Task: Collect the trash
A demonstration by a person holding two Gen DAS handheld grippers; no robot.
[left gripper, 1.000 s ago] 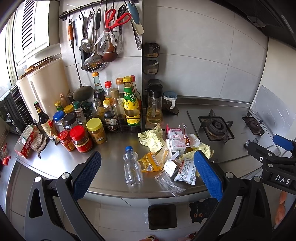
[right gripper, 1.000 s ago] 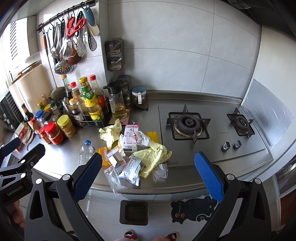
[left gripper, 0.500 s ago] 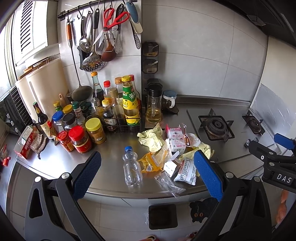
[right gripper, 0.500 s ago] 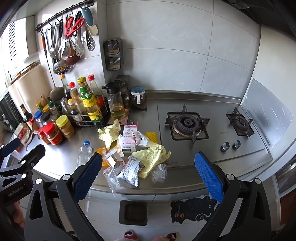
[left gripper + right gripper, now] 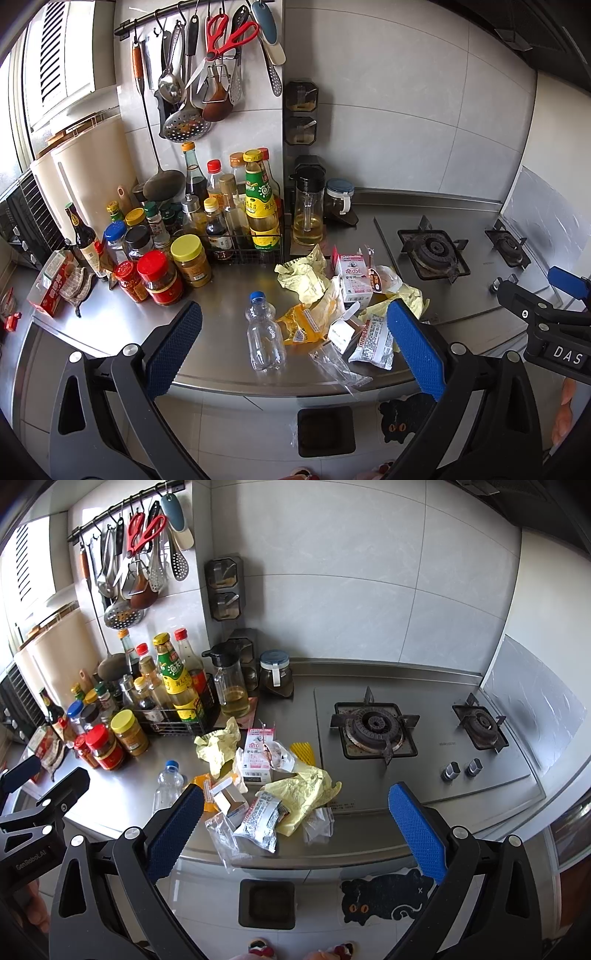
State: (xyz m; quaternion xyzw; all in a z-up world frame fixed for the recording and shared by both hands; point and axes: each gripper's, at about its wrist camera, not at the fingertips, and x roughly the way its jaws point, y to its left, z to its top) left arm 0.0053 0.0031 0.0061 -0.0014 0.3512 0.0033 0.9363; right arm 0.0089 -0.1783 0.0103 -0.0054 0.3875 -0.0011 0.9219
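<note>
Trash lies in a pile on the steel counter [image 5: 229,295]: an empty clear bottle with a blue cap [image 5: 264,332], crumpled yellow paper [image 5: 301,275], a pink-and-white carton [image 5: 356,280], an orange wrapper [image 5: 299,325], a white printed packet [image 5: 373,341] and clear plastic film [image 5: 338,365]. The same pile shows in the right wrist view, with the bottle [image 5: 168,786], carton [image 5: 258,758] and packet [image 5: 260,819]. My left gripper [image 5: 293,349] is open and empty, held in front of the counter edge. My right gripper [image 5: 295,829] is open and empty, also off the counter's front.
A small black bin [image 5: 267,902] stands on the floor below the counter edge. Sauce bottles and jars [image 5: 177,236] crowd the back left. An oil jug [image 5: 308,214] stands behind the pile. A gas hob [image 5: 373,729] lies to the right. Utensils [image 5: 207,74] hang on the wall.
Both views have shifted slightly, the scene drifting a little left and up. Nothing on the counter has moved and both grippers stay open.
</note>
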